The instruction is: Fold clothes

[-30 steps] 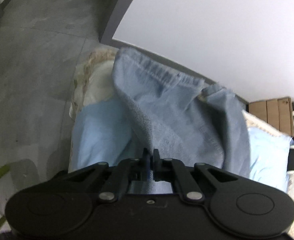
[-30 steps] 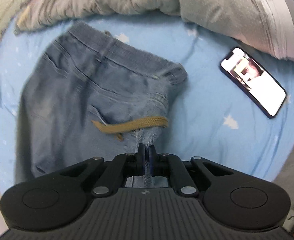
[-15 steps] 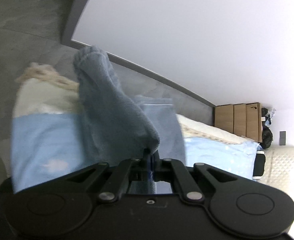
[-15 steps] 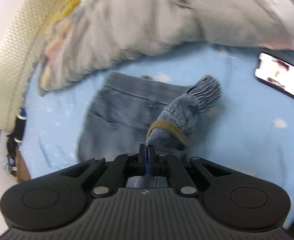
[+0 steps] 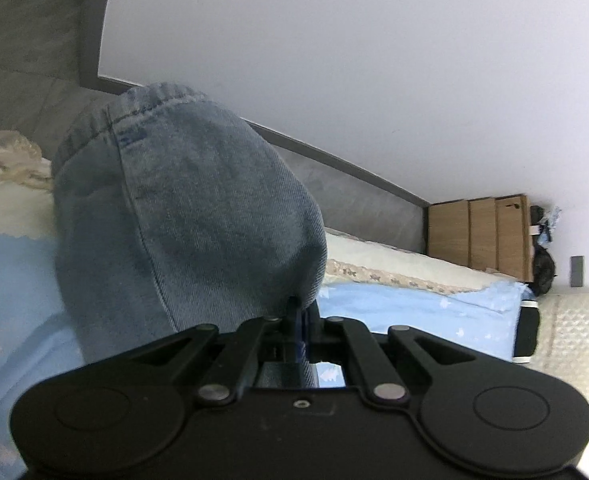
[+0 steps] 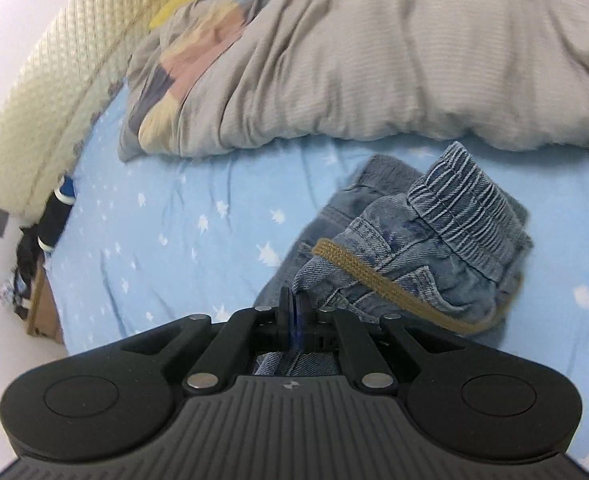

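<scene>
A pair of light blue denim shorts (image 5: 190,220) is held up off the bed by both grippers. My left gripper (image 5: 300,312) is shut on a leg hem end, and the cloth bulges up in front of the camera. My right gripper (image 6: 292,308) is shut on the elastic waistband end (image 6: 466,216), where a tan drawstring (image 6: 374,280) trails across the denim. The rest of the shorts hangs bunched over the blue star-print sheet (image 6: 166,232).
A grey duvet (image 6: 374,60) lies heaped at the far side of the bed. A cream padded headboard (image 6: 46,92) stands at the left. A wooden cabinet (image 5: 478,236), the white wall and the grey floor (image 5: 18,40) show in the left wrist view.
Both grippers have lifted the shorts off the sheet and swung upward. The shorts went from lying flat to hanging bunched. The phone has left the right wrist view.
</scene>
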